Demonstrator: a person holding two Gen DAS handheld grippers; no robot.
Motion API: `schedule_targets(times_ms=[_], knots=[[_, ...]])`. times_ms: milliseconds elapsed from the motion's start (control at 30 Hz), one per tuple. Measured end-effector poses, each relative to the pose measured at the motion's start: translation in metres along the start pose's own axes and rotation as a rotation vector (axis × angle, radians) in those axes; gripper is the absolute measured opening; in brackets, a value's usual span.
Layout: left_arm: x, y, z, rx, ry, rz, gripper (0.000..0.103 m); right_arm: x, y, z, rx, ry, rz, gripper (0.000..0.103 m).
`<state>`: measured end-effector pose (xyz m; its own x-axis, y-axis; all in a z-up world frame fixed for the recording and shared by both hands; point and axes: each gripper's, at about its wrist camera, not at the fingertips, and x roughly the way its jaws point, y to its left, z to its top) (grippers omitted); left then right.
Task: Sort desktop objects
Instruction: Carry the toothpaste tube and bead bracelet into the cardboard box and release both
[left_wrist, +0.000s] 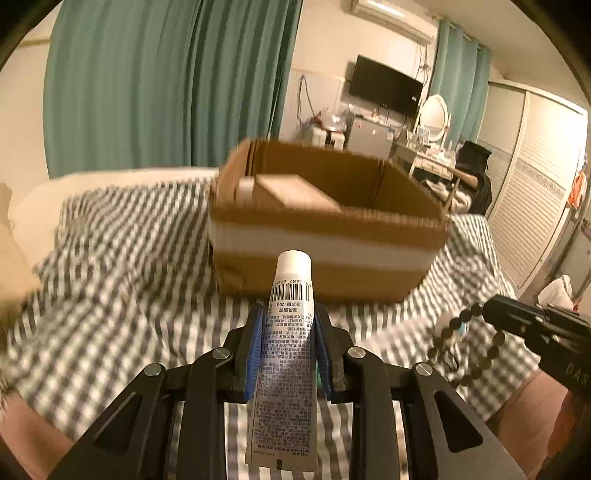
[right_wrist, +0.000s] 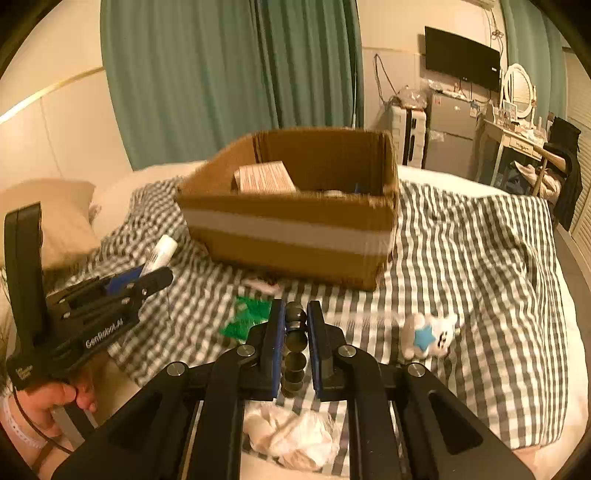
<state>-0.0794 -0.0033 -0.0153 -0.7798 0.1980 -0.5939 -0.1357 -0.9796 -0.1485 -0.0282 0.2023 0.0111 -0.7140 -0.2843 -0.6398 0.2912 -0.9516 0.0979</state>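
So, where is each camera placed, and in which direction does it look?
Left wrist: on the left gripper, facing along its fingers, shut on a tube, toward the box; the right gripper shows at right.
Right wrist: on the right gripper, shut on beads, facing the box; the left gripper and hand show at left.
Shared: box, checked bedcover, curtain, both grippers.

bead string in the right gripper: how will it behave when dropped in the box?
Probably floppy: in the left wrist view the bead string hangs in a loose loop from the right gripper. Its beads look round and smooth, so it may slip or swing. It should likely collapse into a heap in the box, not roll off.
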Motion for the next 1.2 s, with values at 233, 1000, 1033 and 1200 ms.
schedule_targets(times_ms=[233, 1000, 1033, 1200], knots=[[-0.003, -0.005, 0.055, 0.009, -0.076, -0.031, 0.026, -0.011, 0.011, 0.051, -0.045, -0.086, 0.039, 0.012], [0.107, -0.013, 0.136, 0.045, -0.071, -0.025, 0.026, 0.089, -0.015, 0.142, -0.046, -0.078, 0.060, 0.011], [0.113, -0.012, 0.135, 0.039, -0.060, -0.025, 0.026, 0.094, -0.018, 0.141, -0.040, -0.067, 0.059, 0.012], [0.138, -0.017, 0.129, 0.039, 0.026, -0.022, 0.044, 0.088, -0.030, 0.135, -0.022, -0.096, 0.031, 0.030]])
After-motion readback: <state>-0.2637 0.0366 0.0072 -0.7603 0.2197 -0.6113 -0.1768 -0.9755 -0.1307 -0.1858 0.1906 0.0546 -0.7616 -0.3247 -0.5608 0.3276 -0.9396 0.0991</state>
